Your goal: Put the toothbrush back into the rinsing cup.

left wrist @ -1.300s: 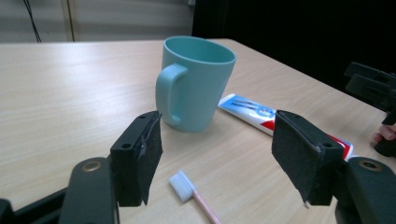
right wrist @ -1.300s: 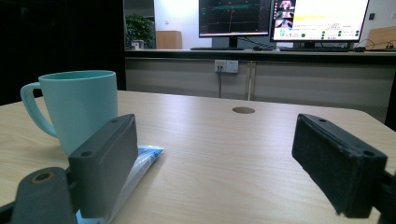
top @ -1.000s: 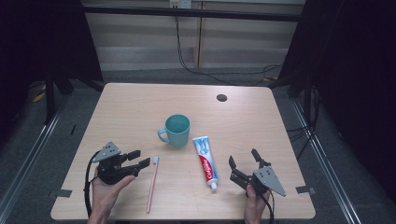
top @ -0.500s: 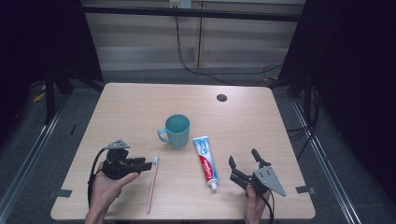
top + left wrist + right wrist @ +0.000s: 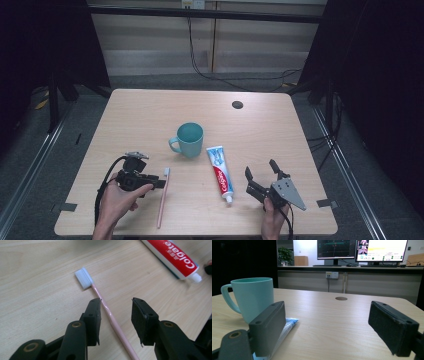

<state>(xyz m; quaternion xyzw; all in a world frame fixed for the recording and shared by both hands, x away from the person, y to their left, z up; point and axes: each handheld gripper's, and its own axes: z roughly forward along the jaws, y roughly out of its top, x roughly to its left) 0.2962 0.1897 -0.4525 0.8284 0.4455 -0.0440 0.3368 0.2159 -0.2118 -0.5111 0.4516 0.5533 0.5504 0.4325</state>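
- Our left tool point(image 5: 159, 183) sits low over the bench point(image 5: 150, 115) at its near left, with its tips at the toothbrush point(image 5: 162, 200).
- In the left gripper view, the left tool point(image 5: 116, 315) has its jaws standing on either side of the pink handle of the toothbrush point(image 5: 105, 308). They have just been closing, with the handle between them. One pad is just beside the handle and the other stands clear of it, so we see no squeeze on it yet.
- The toothbrush lies flat on the bench, with its white bristle head pointing away from us and its handle running back toward the near edge.
- The toothpaste tube point(image 5: 220, 172) lies flat to the right of the toothbrush, well apart from it, with its cap end toward us.
- The teal mug point(image 5: 189, 140) stands upright behind both, near the far end of the tube, with its handle to the left.
- Our right tool point(image 5: 261, 178) rests at the near right of the bench, just beside the tube's cap end. In the right gripper view its jaws are spread wide with nothing between them.
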